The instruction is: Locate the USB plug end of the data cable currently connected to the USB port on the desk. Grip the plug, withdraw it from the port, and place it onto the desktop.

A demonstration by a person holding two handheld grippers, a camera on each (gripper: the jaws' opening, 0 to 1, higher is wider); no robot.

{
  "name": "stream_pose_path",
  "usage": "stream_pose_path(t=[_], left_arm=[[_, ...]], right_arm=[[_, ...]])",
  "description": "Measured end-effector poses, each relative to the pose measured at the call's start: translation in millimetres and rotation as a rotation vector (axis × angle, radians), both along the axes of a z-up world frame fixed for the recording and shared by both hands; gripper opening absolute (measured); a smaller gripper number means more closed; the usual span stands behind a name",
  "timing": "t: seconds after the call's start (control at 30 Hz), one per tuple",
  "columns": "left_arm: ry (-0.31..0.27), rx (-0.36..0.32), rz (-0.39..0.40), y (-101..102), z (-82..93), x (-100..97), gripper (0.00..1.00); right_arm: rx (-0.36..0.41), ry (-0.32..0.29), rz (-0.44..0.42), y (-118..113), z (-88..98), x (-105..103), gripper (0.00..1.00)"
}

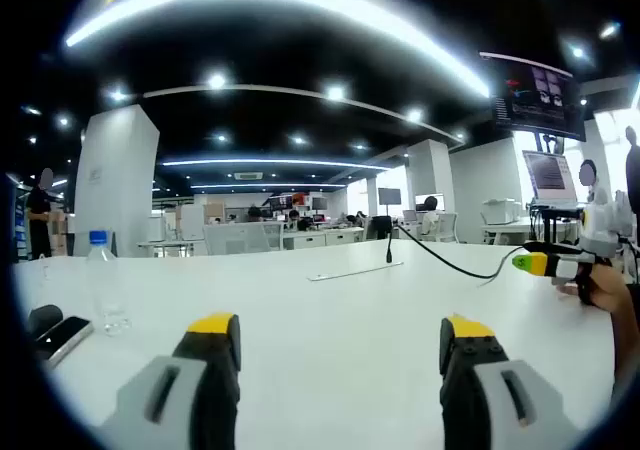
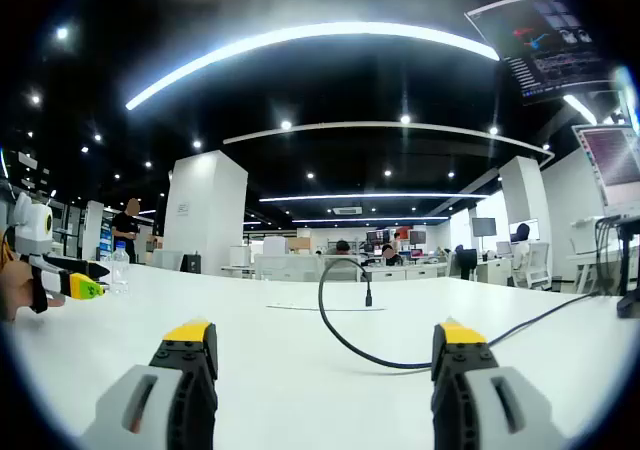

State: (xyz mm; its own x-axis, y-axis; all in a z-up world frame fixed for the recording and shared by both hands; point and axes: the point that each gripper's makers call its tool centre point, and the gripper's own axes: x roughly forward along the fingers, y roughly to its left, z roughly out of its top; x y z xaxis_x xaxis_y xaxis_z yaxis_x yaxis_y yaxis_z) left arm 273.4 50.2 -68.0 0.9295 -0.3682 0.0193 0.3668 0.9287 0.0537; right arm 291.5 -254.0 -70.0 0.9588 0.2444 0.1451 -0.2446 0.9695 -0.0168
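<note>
Right gripper view: plug (image 2: 368, 296) beyond hand-held gripper (image 2: 325, 355).

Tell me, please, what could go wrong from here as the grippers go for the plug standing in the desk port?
The plug is small and upright; the open right gripper might pinch the black cable instead. That cable loops in front of the port and could snag a jaw. On the left, the water bottle stands near the left gripper and could be tipped.

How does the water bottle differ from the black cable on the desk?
The water bottle is clear with a blue cap; the black cable is dark and opaque. The bottle stands upright; the cable lies curving across the desk, its end rising into a port. Both rest on the same desk.
</note>
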Motion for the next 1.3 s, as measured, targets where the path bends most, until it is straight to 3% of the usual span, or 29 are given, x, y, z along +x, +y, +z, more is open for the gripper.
stream_pose_path(t=[0.53,1.3], left_arm=[[-0.005,-0.011,0.017,12,0.3,4.9,0.8],[0.008,-0.011,0.009,8,-5.9,0.9,0.77]], right_arm=[[0.014,0.007,0.002,5,-2.6,4,0.87],[0.005,0.002,-0.012,0,-4.9,-1,0.86]])
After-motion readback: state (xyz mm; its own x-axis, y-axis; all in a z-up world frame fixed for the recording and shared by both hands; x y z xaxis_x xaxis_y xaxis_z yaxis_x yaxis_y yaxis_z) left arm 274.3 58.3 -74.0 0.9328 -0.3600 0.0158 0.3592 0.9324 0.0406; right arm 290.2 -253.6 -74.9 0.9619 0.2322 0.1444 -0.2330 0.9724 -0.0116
